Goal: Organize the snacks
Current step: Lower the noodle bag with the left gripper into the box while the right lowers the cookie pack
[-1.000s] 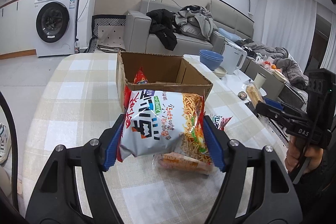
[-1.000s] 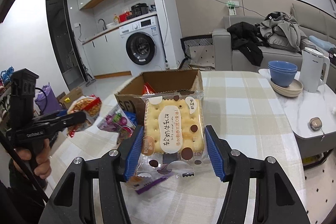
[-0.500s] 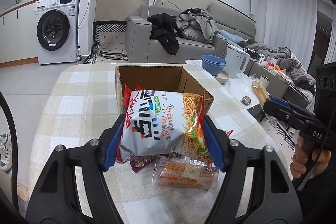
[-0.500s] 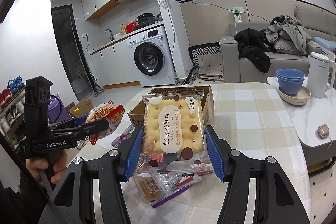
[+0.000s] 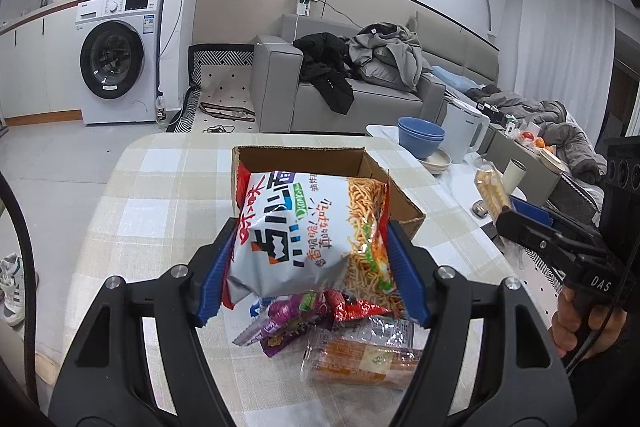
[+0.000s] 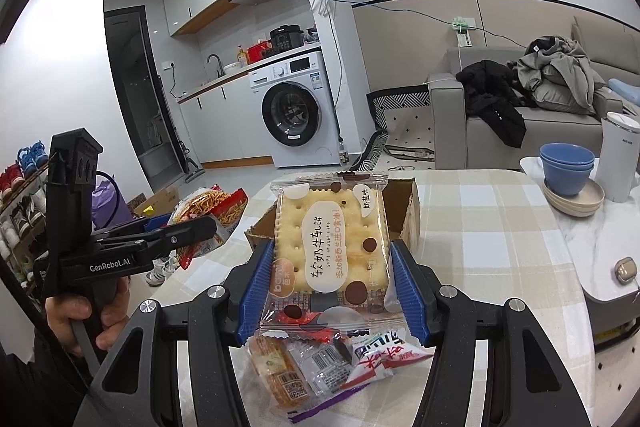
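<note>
My left gripper is shut on a grey and red bag of crispy noodle snack and holds it in the air in front of the open cardboard box. My right gripper is shut on a clear pack of nougat crackers, also held up before the box. Loose snack packs lie on the checked tablecloth below: a purple pack, an orange cracker pack, and a red and white pack. Each gripper shows in the other's view: the right gripper and the left gripper.
The table has a checked cloth. Blue bowls on plates, a white kettle and a cup stand on a marble side table at right. A sofa with clothes and a washing machine are behind.
Both grippers have risen and pulled back from the box with their packs still held. More of the loose snacks on the table show beneath them now.
</note>
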Motion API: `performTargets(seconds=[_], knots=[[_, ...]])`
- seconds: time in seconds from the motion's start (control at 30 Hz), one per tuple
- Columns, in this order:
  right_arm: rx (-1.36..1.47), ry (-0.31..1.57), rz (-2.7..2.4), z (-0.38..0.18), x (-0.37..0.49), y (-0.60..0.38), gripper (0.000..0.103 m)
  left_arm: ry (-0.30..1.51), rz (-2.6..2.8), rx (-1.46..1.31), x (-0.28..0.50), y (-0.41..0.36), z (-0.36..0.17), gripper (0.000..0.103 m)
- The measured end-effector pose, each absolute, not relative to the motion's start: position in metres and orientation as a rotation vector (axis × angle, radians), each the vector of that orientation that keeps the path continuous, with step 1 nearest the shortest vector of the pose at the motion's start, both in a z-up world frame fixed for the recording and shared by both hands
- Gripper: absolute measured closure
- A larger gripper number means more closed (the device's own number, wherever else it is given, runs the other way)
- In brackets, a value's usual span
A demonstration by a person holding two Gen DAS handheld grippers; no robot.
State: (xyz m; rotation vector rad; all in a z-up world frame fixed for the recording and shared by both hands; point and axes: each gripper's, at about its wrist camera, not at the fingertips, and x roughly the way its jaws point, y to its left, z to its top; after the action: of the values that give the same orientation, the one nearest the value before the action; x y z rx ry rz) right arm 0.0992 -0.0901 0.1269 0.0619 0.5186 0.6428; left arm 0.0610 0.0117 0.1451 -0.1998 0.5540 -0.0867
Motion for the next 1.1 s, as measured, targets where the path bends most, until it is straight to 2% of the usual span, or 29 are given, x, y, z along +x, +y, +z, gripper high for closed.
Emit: performTargets(seconds=[0.4,1.1], knots=[[0.017,0.493,0.645,0.129,0.115,-0.071,0.044,0.544,-0.075,-0.173,0.1,0.012,0.156,0.034],[-0.02,0.524,0.664,0.11,0.157,-0.039,0.044,0.606,-0.056,-0.171,0.18,0.019,0.12,0.034]])
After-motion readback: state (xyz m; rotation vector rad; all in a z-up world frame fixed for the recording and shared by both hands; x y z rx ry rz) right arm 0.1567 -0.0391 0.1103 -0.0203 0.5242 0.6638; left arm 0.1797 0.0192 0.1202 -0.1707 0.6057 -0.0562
